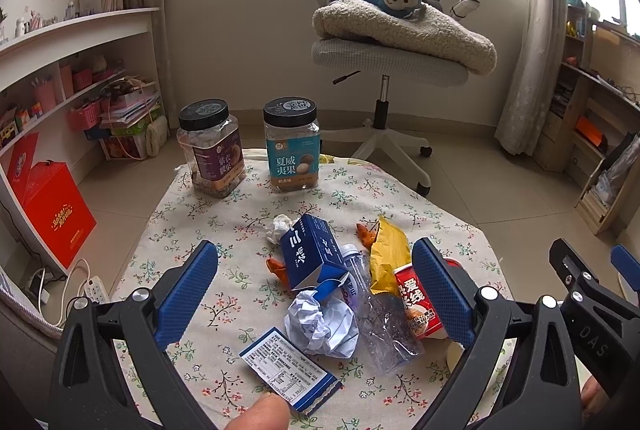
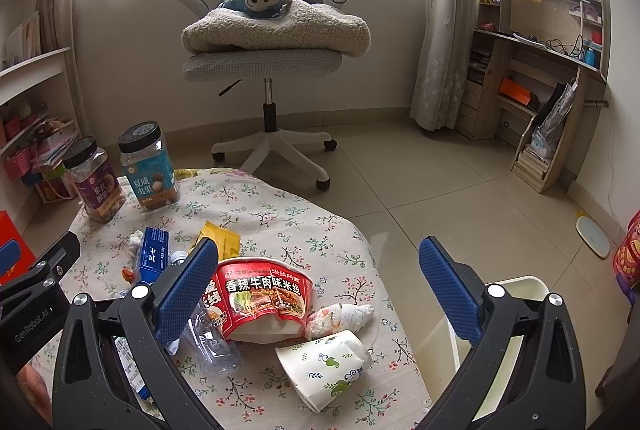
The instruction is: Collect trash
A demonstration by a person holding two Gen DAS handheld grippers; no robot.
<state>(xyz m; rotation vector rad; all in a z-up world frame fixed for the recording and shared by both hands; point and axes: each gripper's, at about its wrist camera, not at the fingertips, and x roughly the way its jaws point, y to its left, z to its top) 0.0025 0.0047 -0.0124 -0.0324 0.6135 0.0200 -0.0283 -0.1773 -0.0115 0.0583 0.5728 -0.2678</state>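
Right wrist view | my right tool point(image 2: 318, 284) gapes empty above the red noodle bowl point(image 2: 262, 300), which lies on its side straight ahead on the tabletop point(image 2: 280, 206) | left tool point(image 1: 314, 288) also open, farther left | bin point(image 2: 516, 294) near right

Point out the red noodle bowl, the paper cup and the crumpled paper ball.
Red noodle bowl point(image 2: 264, 300), right wrist view, on its printed side.
Paper cup point(image 2: 326, 366), right wrist view, on its patterned wall.
Crumpled paper ball point(image 1: 322, 324), left wrist view, on its middle.
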